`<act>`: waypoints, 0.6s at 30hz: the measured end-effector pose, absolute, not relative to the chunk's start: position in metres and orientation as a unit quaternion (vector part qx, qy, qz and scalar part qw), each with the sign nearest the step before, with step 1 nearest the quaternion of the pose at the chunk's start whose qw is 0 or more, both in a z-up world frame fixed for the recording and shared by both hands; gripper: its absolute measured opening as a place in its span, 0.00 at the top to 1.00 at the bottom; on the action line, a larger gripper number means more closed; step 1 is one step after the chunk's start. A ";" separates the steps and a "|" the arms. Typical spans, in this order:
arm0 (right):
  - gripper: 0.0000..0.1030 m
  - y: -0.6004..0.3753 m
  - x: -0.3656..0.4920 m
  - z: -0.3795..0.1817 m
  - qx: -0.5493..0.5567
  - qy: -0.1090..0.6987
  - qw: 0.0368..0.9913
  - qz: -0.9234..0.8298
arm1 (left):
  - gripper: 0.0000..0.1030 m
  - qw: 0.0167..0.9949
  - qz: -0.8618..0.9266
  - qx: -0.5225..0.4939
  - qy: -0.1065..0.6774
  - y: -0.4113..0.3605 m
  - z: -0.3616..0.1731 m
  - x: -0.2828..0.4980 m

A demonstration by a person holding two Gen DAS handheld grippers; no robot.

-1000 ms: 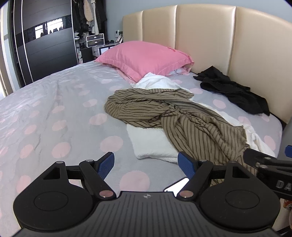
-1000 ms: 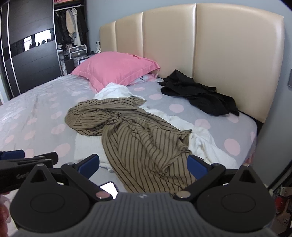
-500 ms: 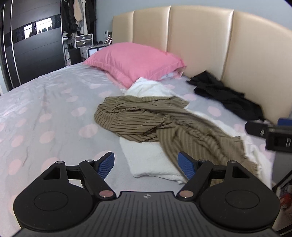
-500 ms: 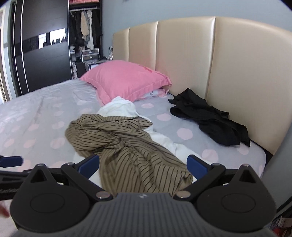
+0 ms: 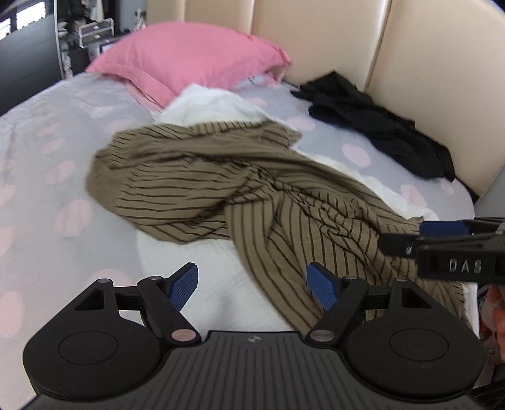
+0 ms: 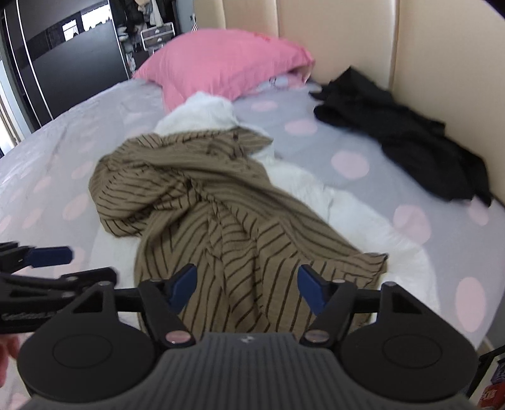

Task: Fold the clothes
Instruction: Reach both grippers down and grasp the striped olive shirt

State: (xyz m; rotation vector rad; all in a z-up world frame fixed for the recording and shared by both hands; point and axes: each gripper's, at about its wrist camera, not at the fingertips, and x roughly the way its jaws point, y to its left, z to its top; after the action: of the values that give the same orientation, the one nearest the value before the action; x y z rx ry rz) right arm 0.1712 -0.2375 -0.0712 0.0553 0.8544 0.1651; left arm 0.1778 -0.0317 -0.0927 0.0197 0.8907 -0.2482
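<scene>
Striped brown garment (image 5: 252, 195) lies crumpled mid-frame on a white cloth (image 5: 195, 271), on the spotted bed sheet (image 5: 47, 151). Long axis: upper left to lower right, bunched end toward the pink pillow (image 5: 195, 56), hem nearest. Left gripper (image 5: 252, 285) open, holding nothing, over the hem's left part. Right gripper (image 6: 246, 285) has just been narrowing; jaws apart, hem beyond them, nothing pinched. Likely paired for a two-corner lift. Black garment (image 6: 404, 138) upper right.

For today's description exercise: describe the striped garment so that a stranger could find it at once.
Start at the bed with the cream padded headboard. Below the pink pillow, a crumpled striped garment lies over white cloth. It alone is olive-brown with thin dark stripes; the black garment is plain.
</scene>
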 end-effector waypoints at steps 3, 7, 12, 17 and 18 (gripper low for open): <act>0.46 -0.237 0.179 -0.080 0.030 0.420 0.903 0.089 | 0.26 0.889 -0.117 0.005 0.443 -0.036 -0.107 0.193; 0.81 -0.235 0.185 -0.089 0.028 0.436 0.894 0.097 | 0.54 0.883 -0.108 -0.007 0.457 -0.038 -0.119 0.206; 0.99 -0.236 0.183 -0.087 0.021 0.434 0.896 0.090 | 0.95 0.886 -0.097 -0.036 0.452 -0.027 -0.117 0.208; 0.99 -0.232 0.173 -0.060 0.018 0.393 0.913 0.104 | 1.00 0.898 -0.075 -0.012 0.434 -0.021 -0.092 0.196; 0.99 -0.230 0.171 -0.055 0.026 0.391 0.914 0.110 | 1.00 0.898 -0.077 -0.012 0.432 -0.019 -0.087 0.194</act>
State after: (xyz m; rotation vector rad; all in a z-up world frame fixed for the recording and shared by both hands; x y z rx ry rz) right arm 0.1709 -0.2303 -0.0545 0.0534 0.8046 0.2271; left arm 0.1938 -0.0194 -0.0870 -0.0249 0.8954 -0.1590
